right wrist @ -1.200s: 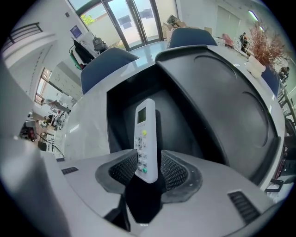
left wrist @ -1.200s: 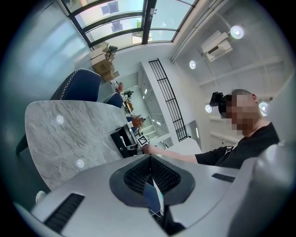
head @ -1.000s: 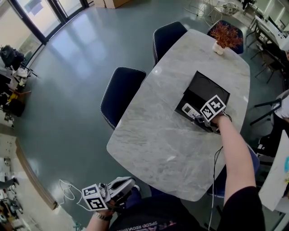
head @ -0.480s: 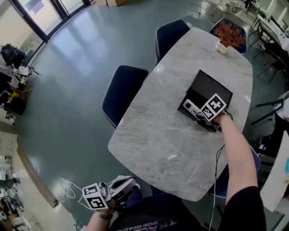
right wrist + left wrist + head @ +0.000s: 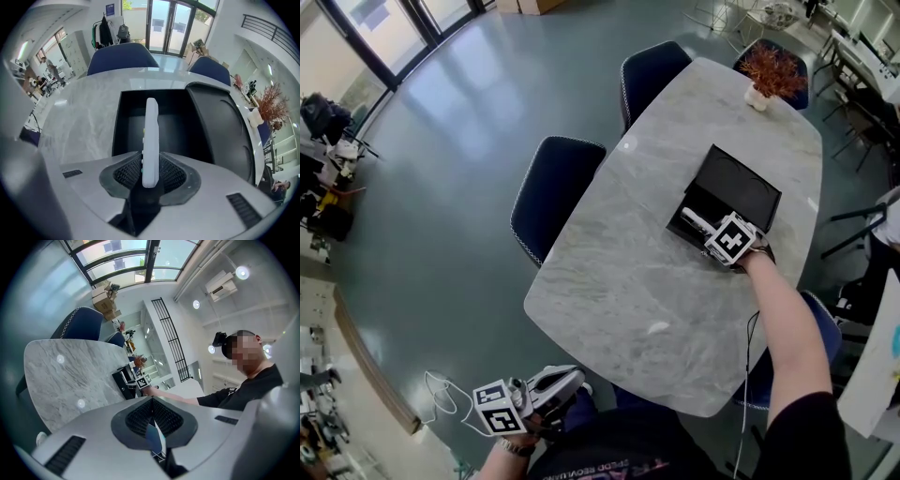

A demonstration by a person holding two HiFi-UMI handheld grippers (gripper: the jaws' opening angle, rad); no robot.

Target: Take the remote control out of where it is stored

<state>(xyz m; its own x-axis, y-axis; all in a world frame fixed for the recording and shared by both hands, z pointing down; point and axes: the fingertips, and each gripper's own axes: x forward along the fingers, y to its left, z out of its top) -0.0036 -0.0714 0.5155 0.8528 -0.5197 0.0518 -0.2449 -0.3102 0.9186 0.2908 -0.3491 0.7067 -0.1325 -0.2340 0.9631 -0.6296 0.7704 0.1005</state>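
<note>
The white remote control (image 5: 151,136) stands on its long edge between the pads of my right gripper (image 5: 151,171), over the open black box (image 5: 126,122). The jaws are closing and both pads touch its sides. In the head view the remote control (image 5: 695,219) sticks out of the right gripper (image 5: 707,231) above the box (image 5: 741,183), whose lid (image 5: 220,126) lies open to the right. My left gripper (image 5: 567,382) hangs low below the table's near edge, far from the box. Its jaws (image 5: 152,416) are shut with nothing between them.
The box sits on a marble table (image 5: 628,281). Two dark blue chairs (image 5: 553,192) (image 5: 649,70) stand along its left side. A small potted plant (image 5: 766,75) is at the far end. A person's arm reaches to the box in the left gripper view.
The right gripper's jaws have come together on the remote control, which lay flat in the box and now stands on edge. The gripper has drawn back slightly toward me. The left gripper has stayed put.
</note>
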